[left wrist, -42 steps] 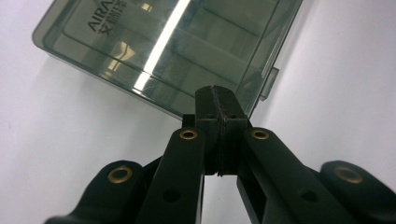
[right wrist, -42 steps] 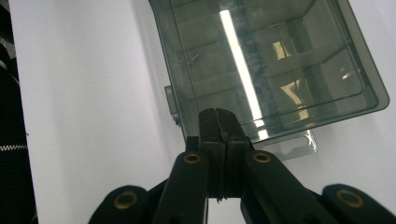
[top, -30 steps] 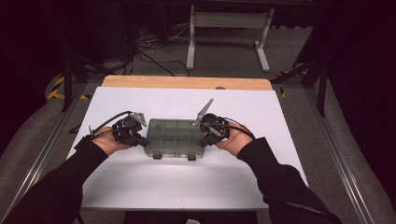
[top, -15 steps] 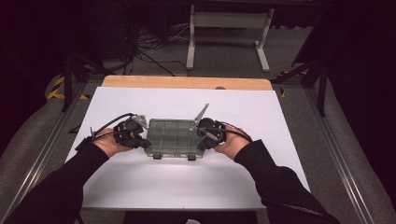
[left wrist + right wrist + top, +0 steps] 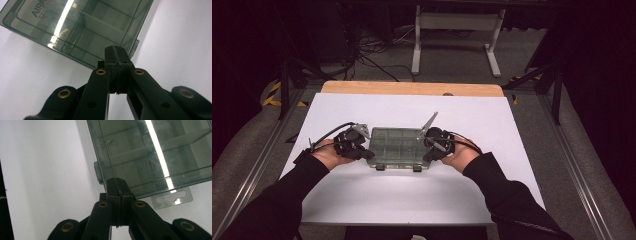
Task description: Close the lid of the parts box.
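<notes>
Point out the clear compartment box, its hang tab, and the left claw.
clear compartment box point(image 5: 398, 147), high view, on the middle of its lid.
hang tab point(image 5: 172, 198), right gripper view, on the flat tab beside its slot.
left claw point(image 5: 117, 53), left gripper view, on the tips of its closed jaws.

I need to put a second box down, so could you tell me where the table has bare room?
The white table top is bare between the clear compartment box and the wooden far edge, along the near edge between the sleeves, and at both sides. It is crowded mid-table, where the left gripper and right gripper flank the box.
</notes>
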The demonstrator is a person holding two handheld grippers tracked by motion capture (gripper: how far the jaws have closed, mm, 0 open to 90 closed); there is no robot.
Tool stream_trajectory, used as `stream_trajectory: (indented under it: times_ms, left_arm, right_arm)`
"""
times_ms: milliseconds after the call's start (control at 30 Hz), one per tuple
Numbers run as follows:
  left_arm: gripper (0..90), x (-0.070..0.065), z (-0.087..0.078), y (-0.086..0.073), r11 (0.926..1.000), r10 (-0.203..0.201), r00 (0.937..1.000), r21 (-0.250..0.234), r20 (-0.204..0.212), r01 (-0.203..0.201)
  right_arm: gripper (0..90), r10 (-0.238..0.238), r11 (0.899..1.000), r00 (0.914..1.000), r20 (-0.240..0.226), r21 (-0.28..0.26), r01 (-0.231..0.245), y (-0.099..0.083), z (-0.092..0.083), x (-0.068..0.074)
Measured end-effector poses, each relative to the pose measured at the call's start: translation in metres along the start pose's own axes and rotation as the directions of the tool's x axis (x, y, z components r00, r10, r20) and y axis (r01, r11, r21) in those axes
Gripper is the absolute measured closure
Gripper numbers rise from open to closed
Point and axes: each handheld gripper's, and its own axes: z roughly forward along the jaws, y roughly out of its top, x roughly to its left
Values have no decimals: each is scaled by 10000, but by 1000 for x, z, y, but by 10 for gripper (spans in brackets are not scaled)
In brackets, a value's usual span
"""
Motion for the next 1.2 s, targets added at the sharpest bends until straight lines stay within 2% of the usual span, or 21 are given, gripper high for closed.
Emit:
stream_trajectory:
  times_ms: [167, 233, 600, 733, 900, 1200]
  left_arm:
    - [892, 0, 1, 0, 10000, 14, 10000, -87, 74, -13]
    - [858, 0, 0, 0, 9999, -61, 9999, -105, 121, 62]
    - [863, -6, -4, -7, 9991, -230, 9996, -362, 139, 235]
    - [864, -12, -6, -11, 9991, -133, 9997, -410, 185, 140]
    - [865, -16, -2, -15, 9997, -65, 9995, -223, 297, 72]
    - [868, -14, 4, -16, 9999, -154, 9993, -36, 342, 155]
  right_arm:
    - [898, -105, 9999, 9998, 162, -55, 106, -1, -1, 1]
    - [898, -113, 9999, 9998, 177, -71, 114, -1, -1, 1]
    - [874, -35, 9988, 10000, -27, -480, 33, -7, -9, 5]
    - [875, -119, 9992, 9998, -134, -389, 114, -11, -7, 10]
    - [880, -120, 9998, 9996, -237, -179, 116, -16, 0, 11]
    - [897, -32, 10000, 9999, -119, 9, 32, -17, 3, 9]
